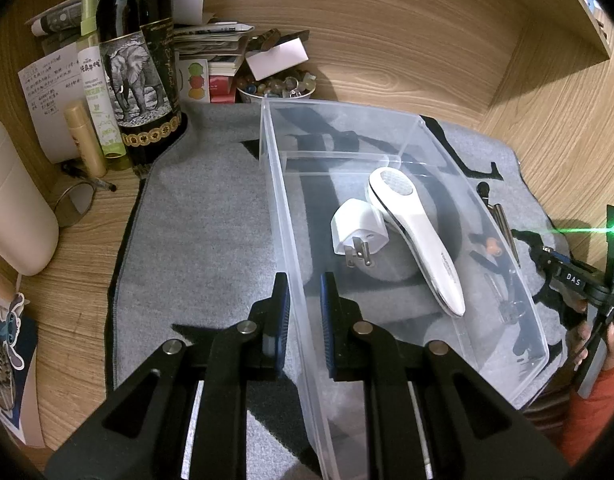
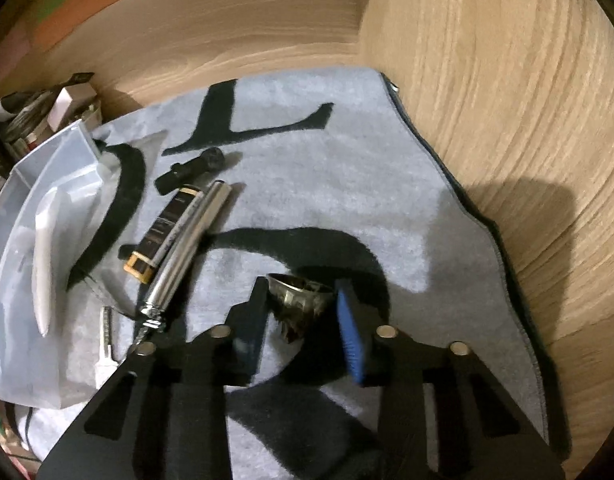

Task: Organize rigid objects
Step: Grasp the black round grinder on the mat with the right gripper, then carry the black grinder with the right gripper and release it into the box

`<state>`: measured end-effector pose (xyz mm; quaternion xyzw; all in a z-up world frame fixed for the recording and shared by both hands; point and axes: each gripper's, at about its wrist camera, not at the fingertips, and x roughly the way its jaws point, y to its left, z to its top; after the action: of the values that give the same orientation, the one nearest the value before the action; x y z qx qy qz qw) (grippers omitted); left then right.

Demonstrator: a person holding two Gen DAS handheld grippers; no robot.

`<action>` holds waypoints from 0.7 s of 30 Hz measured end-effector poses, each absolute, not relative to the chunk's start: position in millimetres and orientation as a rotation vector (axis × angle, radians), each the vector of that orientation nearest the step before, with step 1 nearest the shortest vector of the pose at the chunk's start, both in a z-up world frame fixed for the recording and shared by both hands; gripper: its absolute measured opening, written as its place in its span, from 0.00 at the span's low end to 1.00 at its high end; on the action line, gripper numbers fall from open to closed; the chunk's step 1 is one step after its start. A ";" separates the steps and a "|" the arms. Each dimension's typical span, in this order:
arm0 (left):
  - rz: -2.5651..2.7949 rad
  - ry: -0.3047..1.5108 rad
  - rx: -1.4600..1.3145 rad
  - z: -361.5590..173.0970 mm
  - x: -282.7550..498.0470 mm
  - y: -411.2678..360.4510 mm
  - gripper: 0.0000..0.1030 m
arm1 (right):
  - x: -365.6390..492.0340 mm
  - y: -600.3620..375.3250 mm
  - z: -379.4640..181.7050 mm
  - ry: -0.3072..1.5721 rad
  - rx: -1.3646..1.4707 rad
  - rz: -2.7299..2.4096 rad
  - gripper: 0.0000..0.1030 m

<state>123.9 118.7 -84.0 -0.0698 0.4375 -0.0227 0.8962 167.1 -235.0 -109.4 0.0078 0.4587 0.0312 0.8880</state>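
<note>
A: What carries everything?

B: A wooden bench [image 1: 87, 240] with a grey mat [image 1: 211, 208] bearing big black letters spread over it.

A: And the biggest thing on the mat?

B: A clear plastic bin [image 1: 487, 216], long and open-topped, with a divider wall near its far end. In the near, larger compartment lie a white handheld device [image 1: 419, 240] with a round mesh head and, touching its left side, a white plug adapter [image 1: 353, 232] with its prongs pointing toward the camera.

A: The left claw?

B: The left claw [image 1: 305, 320] straddles the bin's left wall: one pad outside, one inside. A gap shows on both sides of the wall, so its jaws stand apart.

A: What stands outside the mat?

B: At the back left, a dark wine bottle [image 1: 141, 60] with an elephant label, beside smaller bottles and a stack of papers.

A: And to the right of the bin?

B: Loose on the mat, in the right wrist view: a silver metal tube [image 2: 187, 248], touching a black and gold lighter [image 2: 165, 236] alongside it, a small black tool [image 2: 195, 168] beyond them, and a key [image 2: 105, 344] near the bin's edge.

A: The right claw?

B: The right claw [image 2: 301, 312] has a small metal cone-shaped piece [image 2: 297, 300] between its pads; the view is blurred, so I cannot tell whether the pads press on it.
</note>
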 end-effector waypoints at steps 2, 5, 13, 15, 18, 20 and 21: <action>-0.047 0.907 -0.145 -84.0 123.8 118.5 0.13 | 166.3 -231.7 -105.9 0.945 0.005 0.068 0.29; -0.048 0.906 -0.148 -84.1 123.8 119.0 0.13 | 166.9 -223.5 -96.3 0.915 -0.008 0.084 0.29; -0.049 0.905 -0.150 -84.4 123.5 119.6 0.13 | 167.5 -197.7 -62.3 0.813 -0.040 0.155 0.29; -0.049 0.905 -0.150 -84.4 123.6 119.6 0.13 | 168.1 -188.7 -53.6 0.787 -0.047 0.176 0.29; -0.050 0.905 -0.154 -84.3 124.2 120.1 0.13 | 167.4 -175.2 -42.8 0.751 -0.054 0.209 0.29; -0.051 0.905 -0.154 -84.5 124.2 120.0 0.13 | 165.9 -165.2 -36.0 0.729 -0.063 0.233 0.29; -0.051 0.905 -0.154 -84.4 124.3 120.0 0.13 | 165.8 -161.0 -33.5 0.721 -0.066 0.242 0.29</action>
<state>124.3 120.0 -84.4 -0.0744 0.4366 -0.0245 0.8962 165.8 -161.0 -33.5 -0.0323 0.3519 0.1182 0.9280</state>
